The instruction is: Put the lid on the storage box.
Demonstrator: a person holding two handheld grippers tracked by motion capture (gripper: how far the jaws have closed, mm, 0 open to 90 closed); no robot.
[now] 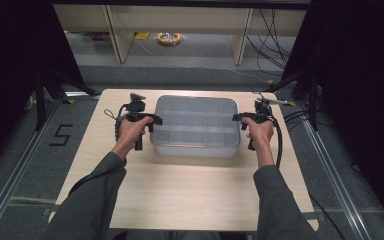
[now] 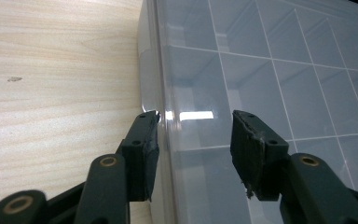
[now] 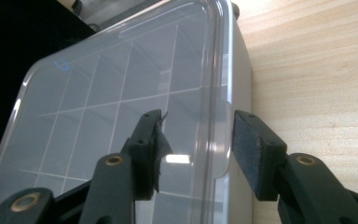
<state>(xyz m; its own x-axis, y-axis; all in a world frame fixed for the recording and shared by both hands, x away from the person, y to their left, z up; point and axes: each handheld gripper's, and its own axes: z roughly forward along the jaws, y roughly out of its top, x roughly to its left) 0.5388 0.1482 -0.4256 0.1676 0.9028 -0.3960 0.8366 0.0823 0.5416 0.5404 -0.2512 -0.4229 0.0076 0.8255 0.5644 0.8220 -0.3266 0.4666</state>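
A clear plastic organiser box [image 1: 196,125] with a closed lid and a grid of empty compartments sits on the wooden table. My left gripper [image 1: 153,119] is at the box's left edge, open, its jaws astride the lid rim [image 2: 161,93]. My right gripper [image 1: 238,118] is at the box's right edge, open too, with one jaw over the lid and the other outside the side wall, around a small latch tab [image 3: 224,140]. In the left gripper view the gripper [image 2: 193,144] holds nothing; in the right gripper view the gripper [image 3: 198,149] holds nothing either.
The light wooden table [image 1: 190,195] has bare room in front of the box. Metal floor rails [image 1: 10,185] run along both sides. Shelving legs [image 1: 117,35] and a yellow coil [image 1: 169,38] lie on the floor beyond the table. Black curtains flank the scene.
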